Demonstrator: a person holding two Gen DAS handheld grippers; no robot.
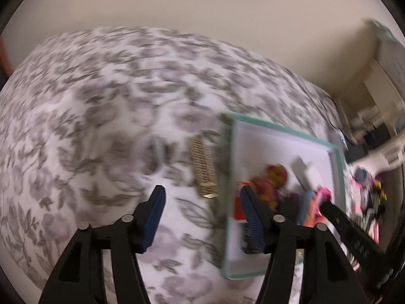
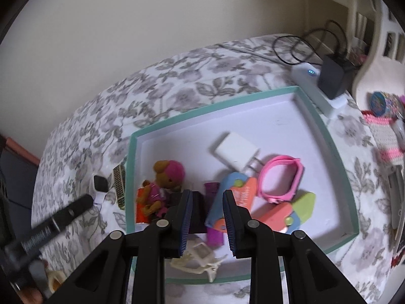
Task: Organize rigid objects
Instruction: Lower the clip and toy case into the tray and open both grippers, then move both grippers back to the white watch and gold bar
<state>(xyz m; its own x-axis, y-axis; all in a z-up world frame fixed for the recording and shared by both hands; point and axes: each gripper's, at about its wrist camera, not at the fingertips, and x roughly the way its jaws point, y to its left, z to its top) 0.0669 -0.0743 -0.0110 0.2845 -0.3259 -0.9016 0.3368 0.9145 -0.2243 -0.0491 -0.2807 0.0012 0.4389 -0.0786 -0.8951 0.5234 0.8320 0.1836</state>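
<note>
A shallow teal-rimmed box lies on a floral cloth; it also shows in the left wrist view. Inside lie a toy bear with a pink cap, a white charger, a pink watch, pastel clips, a purple item and a cream claw clip. A gold comb lies left of the box, also in the right wrist view. My left gripper is open and empty above the cloth by the box's left edge. My right gripper is open and empty above the box's near side.
A smartwatch lies left of the comb. A white power strip with a black adapter and cables sits behind the box. Knitted and colourful items lie to the right. A wall stands behind.
</note>
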